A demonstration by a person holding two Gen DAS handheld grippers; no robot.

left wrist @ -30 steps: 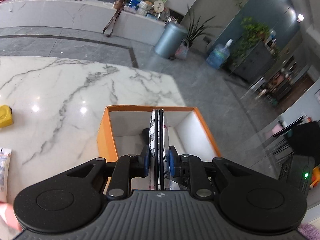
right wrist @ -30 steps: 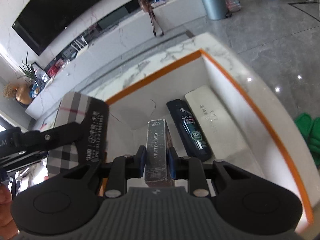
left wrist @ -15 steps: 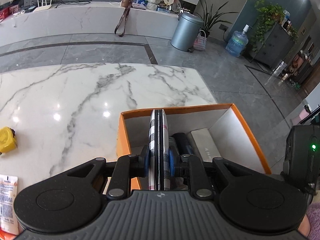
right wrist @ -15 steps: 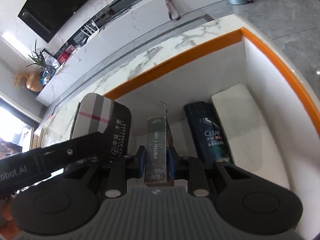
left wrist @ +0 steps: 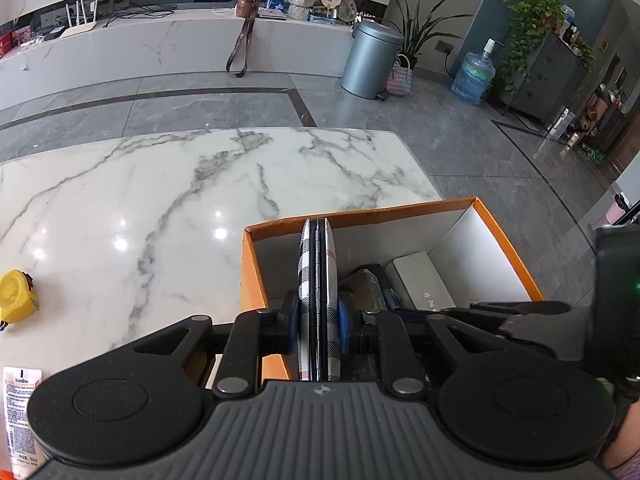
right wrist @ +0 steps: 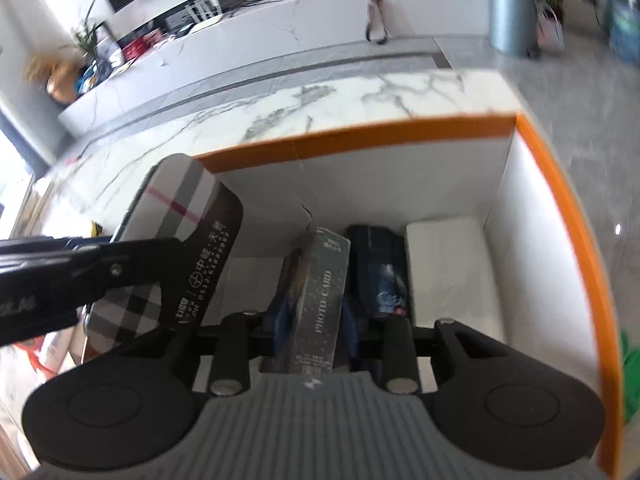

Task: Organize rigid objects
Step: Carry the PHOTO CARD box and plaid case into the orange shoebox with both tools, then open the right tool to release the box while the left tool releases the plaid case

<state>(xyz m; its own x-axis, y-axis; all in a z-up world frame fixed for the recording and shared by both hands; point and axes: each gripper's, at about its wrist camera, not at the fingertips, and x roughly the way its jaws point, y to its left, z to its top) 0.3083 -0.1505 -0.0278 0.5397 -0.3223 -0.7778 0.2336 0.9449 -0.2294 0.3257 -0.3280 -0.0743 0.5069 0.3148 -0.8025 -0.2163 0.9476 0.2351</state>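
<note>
An orange box with white inner walls stands at the marble table's right corner. My left gripper is shut on a flat plaid case, held edge-on over the box's left end; the right wrist view shows the plaid case side-on. My right gripper hangs inside the orange box, its jaws opening. A dark "PHOTO CARD" box stands between the pads, leaning slightly, and the pads look just off it. Beside it lie a dark blue bottle and a white oblong case.
On the marble table, a yellow tape measure lies at the left and a white tube at the near left edge. Grey floor lies beyond the table's right edge. Something green lies on the floor to the right.
Both grippers came down closer to the box. The right gripper rolled, and its jaws spread a little from the photo card box. The left gripper still holds the plaid case.
</note>
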